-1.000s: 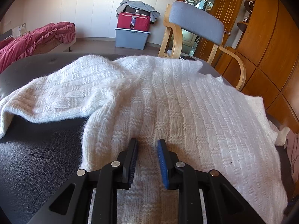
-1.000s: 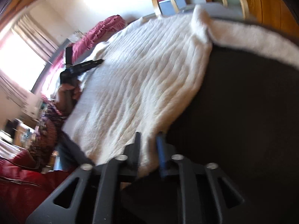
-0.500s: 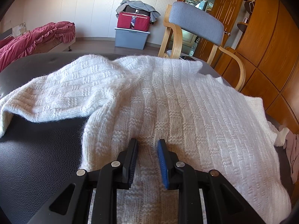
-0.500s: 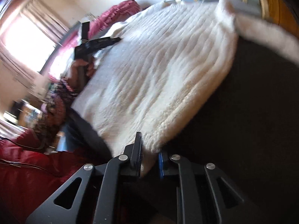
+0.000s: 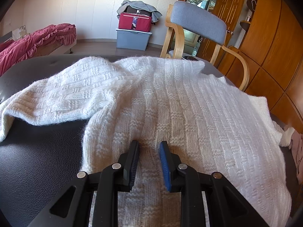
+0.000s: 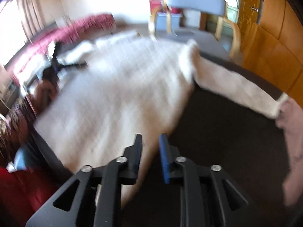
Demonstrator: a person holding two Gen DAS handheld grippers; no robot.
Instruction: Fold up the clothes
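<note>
The left gripper [image 5: 148,145] rests on the white knit sweater [image 5: 170,102], fingers apart and gripping nothing. The right gripper [image 6: 150,141] stands apart around the sweater's near edge. The sweater lies spread across the black desk [image 5: 37,160]. Beyond stands a grey chair [image 5: 197,24].

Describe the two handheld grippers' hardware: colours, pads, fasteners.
Both match. The left gripper and right gripper are matte black plastic frames with triangular cut-outs and round silver pivot screws. Each has two flat parallel fingers: one with a black ribbed pad, one with a blue ribbed pad. No cables or markings visible.
</note>
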